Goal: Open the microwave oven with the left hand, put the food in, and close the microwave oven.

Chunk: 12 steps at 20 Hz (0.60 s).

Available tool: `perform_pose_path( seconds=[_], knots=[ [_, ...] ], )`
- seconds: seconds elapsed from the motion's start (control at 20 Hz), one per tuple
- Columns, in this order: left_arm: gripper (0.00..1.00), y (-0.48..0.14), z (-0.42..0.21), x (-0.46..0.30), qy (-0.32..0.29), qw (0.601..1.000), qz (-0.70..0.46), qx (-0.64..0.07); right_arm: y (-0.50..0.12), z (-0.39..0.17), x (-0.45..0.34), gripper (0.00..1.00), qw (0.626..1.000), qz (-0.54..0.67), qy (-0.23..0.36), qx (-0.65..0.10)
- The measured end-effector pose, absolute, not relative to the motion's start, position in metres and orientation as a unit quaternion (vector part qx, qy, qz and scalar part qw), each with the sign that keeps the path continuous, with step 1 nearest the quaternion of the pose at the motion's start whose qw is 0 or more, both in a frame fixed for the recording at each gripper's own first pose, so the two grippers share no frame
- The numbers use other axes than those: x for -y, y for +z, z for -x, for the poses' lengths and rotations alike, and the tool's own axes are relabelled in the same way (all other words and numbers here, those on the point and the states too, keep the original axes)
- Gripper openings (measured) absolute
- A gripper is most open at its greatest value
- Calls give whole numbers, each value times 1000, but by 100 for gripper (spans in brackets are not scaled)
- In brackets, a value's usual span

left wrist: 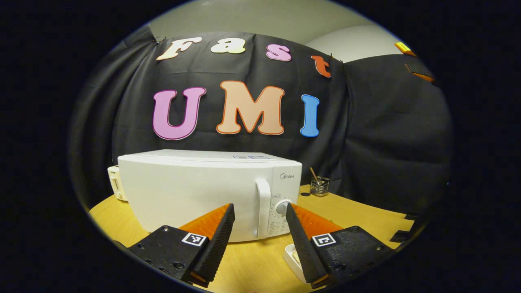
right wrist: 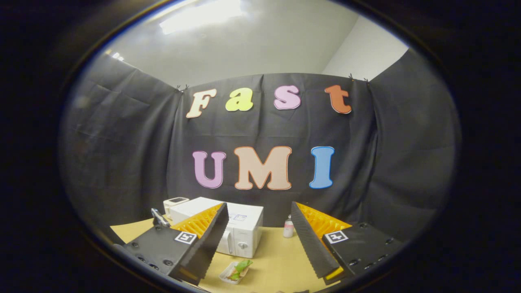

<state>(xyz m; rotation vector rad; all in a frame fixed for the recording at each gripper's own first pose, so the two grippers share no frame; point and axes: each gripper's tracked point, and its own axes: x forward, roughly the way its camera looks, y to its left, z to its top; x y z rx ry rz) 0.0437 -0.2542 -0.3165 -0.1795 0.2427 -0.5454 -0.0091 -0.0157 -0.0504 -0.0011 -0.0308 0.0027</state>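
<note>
Your left gripper (left wrist: 260, 211) hangs wide open with nothing between its fingers, pointed straight at the front of the microwave (left wrist: 195, 191), near it but not touching. Between the two fingertips you see the door handle (left wrist: 263, 205), an upright white bar, and just to its right the round knob (left wrist: 282, 208) on the control panel. The microwave door is shut, and the oven stands on the yellow wooden table (left wrist: 358, 211).

Your right gripper (right wrist: 259, 213) is also spread wide and holds nothing. It sits farther back and higher, so in the right gripper view the microwave (right wrist: 240, 232) looks small, behind the inner edge of that gripper's left finger.

Your food (right wrist: 240, 267) lies in a shallow white tray (right wrist: 226, 276) on the table (right wrist: 276, 260), just in front of the microwave and a little to the right of the door handle; something green rests on top of it. In the left gripper view a corner of that same tray (left wrist: 292, 256) peeks out beside the right finger, low on the table.

Behind the microwave on its left, you have a small cream-coloured appliance (left wrist: 116, 185) close against the oven's side. To the microwave's right, well apart from it and near the cloth wall, a small clear glass (left wrist: 319, 186) stands with a stick leaning in it. In the right gripper view a small white bottle (right wrist: 288, 228) stands on the table on that same side, close to the cloth wall.
</note>
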Motion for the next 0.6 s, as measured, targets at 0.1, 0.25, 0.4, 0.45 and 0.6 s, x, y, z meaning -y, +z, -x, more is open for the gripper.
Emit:
perform_pose_path(
  seconds=[0.1, 0.25, 0.4, 0.45, 0.6],
  knots=[
    [80, -337, -51, 266, -269, 948, 91, -142, -57, 5, 18, 96, 1000, 1, 1, 10],
    [80, -361, -65, 277, -265, 945, 89, -168, -68, -2, 18, 96, 1000, 6, 6, 4],
    [80, -374, -81, 283, -262, 946, 84, -172, -80, -14, 16, 97, 1000, 5, 15, -5],
    [80, -377, -85, 283, -258, 947, 81, -172, -83, -18, 15, 97, 1000, 0, 19, -7],
    [78, -389, -95, 290, -256, 947, 74, -180, -95, -30, 13, 97, 999, -8, 31, -20]
  ],
)
